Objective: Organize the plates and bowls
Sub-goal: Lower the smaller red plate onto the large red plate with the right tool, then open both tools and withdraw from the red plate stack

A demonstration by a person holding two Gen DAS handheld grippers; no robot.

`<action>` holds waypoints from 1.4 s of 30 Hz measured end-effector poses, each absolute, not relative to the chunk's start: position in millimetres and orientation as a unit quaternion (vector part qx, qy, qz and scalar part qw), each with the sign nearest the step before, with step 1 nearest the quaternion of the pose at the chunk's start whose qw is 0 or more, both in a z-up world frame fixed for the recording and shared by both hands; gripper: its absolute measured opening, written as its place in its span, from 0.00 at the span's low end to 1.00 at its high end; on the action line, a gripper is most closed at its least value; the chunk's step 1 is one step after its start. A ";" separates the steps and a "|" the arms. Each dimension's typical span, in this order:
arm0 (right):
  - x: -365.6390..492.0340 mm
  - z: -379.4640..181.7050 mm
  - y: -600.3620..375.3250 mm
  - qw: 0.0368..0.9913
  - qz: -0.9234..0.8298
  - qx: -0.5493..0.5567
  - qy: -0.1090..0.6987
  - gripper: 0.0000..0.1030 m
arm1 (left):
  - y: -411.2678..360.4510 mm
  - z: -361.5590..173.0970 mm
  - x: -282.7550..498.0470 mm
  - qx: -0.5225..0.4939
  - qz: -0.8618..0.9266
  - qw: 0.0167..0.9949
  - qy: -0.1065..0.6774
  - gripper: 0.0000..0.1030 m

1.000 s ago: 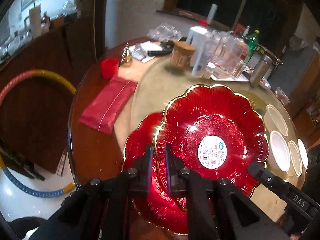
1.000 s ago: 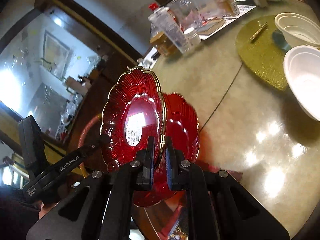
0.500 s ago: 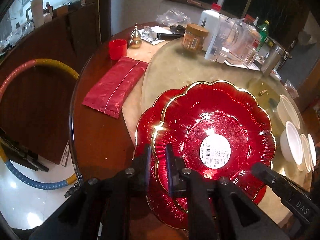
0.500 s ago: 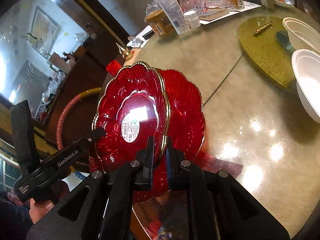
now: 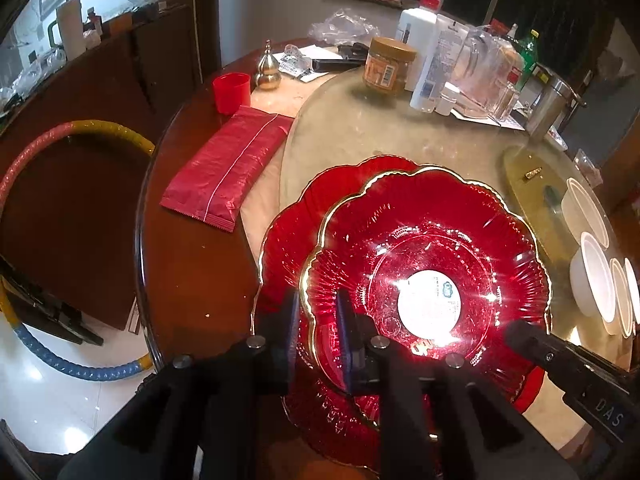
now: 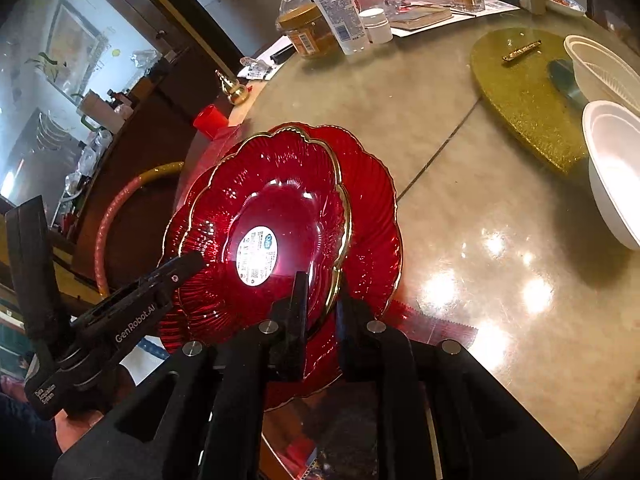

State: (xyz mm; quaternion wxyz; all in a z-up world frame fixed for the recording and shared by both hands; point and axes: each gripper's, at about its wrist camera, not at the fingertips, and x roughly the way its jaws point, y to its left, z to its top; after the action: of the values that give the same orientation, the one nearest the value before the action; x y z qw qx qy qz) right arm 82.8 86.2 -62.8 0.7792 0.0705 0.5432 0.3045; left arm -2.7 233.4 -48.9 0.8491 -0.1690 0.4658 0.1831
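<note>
A red flower-shaped plate with a gold rim and a white sticker (image 5: 432,240) (image 6: 280,184) lies on a second, matching red plate (image 5: 296,232) (image 6: 372,208) near the table's front edge. My left gripper (image 5: 318,320) straddles the top plate's near-left rim. Its jaws are opening, and a gap shows beside the rim. My right gripper (image 6: 322,304) straddles the rim on the opposite side, its jaws also opening around it. Several white bowls (image 5: 592,280) (image 6: 616,168) stand to the right.
A red foil packet (image 5: 228,172) and a red cup (image 5: 231,92) lie left of the plates. A jar (image 5: 388,66), bottles and clear containers crowd the far side. A gold placemat (image 6: 528,96) lies by the bowls. A hoop (image 5: 80,132) leans beyond the table's left edge.
The top plate came down from a tilt and now lies flat on the lower plate. Both grippers sank with it, and the gaps between their jaws have widened slightly.
</note>
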 end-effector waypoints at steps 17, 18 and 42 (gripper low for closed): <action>80.4 -48.0 60.2 0.792 0.306 0.112 0.515 0.35 | 233.7 -12.2 -22.4 -0.171 0.226 0.882 0.375 0.76; 80.5 -47.2 54.2 0.788 0.316 0.131 0.512 0.38 | 233.2 -7.5 -25.0 -0.174 0.228 0.887 0.363 0.78; 78.8 -71.4 -171.5 0.775 0.189 0.376 0.471 0.60 | 54.7 -8.4 91.4 -0.188 -0.031 0.882 0.430 0.81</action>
State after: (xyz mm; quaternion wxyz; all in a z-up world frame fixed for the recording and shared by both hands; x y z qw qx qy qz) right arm 78.8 -171.5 -71.4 0.7751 0.3760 0.4714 0.1889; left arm 91.4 54.7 -8.4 0.8825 -0.1884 0.4299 -0.0314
